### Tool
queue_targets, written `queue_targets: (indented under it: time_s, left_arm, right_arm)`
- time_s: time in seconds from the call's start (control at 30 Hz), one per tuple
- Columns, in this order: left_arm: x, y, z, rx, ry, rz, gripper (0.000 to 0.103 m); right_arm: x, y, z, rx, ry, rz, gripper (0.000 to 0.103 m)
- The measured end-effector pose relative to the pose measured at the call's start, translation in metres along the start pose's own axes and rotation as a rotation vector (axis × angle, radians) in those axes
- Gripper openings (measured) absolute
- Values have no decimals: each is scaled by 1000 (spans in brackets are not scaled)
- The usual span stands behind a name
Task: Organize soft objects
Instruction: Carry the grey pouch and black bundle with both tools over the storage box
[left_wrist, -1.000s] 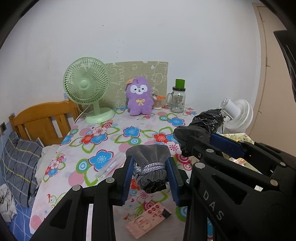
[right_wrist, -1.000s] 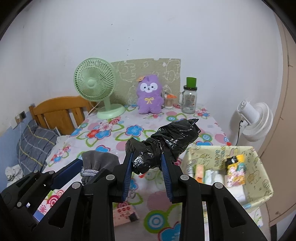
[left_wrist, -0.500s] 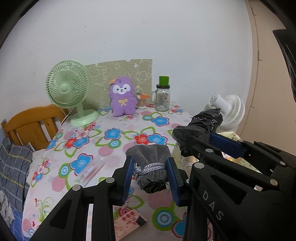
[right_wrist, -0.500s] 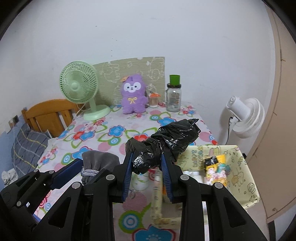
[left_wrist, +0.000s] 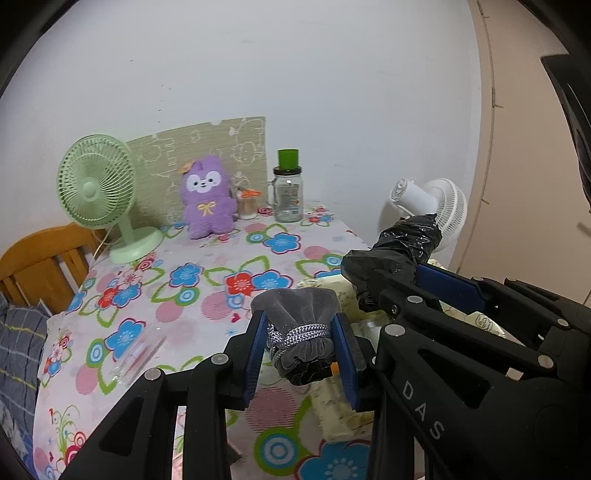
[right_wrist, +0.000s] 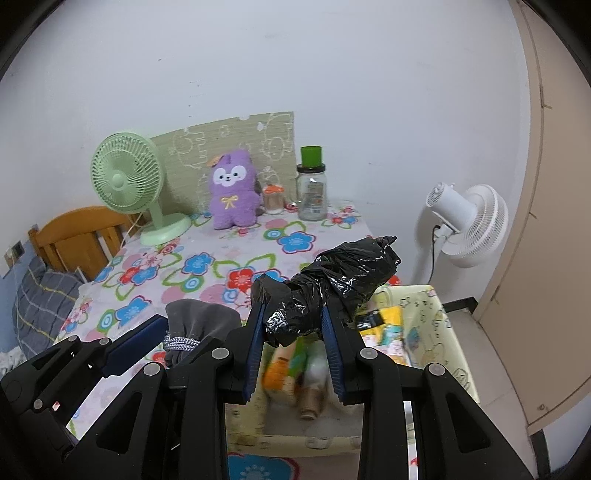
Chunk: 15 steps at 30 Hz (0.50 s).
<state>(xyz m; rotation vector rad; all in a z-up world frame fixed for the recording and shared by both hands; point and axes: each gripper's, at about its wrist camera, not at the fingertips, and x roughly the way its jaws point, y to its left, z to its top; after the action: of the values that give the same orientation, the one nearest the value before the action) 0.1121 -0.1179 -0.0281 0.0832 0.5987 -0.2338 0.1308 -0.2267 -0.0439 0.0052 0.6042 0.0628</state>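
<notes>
My left gripper (left_wrist: 301, 332) is shut on a grey velvet drawstring pouch (left_wrist: 299, 317) and holds it above the floral table, at the near left rim of a pale yellow fabric bin (right_wrist: 436, 310). My right gripper (right_wrist: 293, 325) is shut on a crumpled black plastic bag (right_wrist: 332, 284) and holds it over the bin. The bag also shows in the left wrist view (left_wrist: 399, 251); the pouch shows in the right wrist view (right_wrist: 199, 317). The bin holds several small packets and bottles.
A green desk fan (right_wrist: 127, 181), a purple plush toy (right_wrist: 232, 195), a small jar (right_wrist: 273, 199) and a green-lidded glass bottle (right_wrist: 312, 184) stand at the table's back. A white fan (right_wrist: 469, 221) stands right of the table. A wooden chair (right_wrist: 74, 236) is at the left.
Both grippers have moved right with their loads, from over the table's middle to the fabric bin. The bin now lies right under the right gripper.
</notes>
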Motion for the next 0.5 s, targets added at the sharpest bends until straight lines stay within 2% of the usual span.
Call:
queue_targets:
  time_s: [0.5]
  left_arm:
    - [35, -47, 5, 68, 48, -81, 37]
  right_arm:
    - [18, -52, -6, 49, 36, -58, 34]
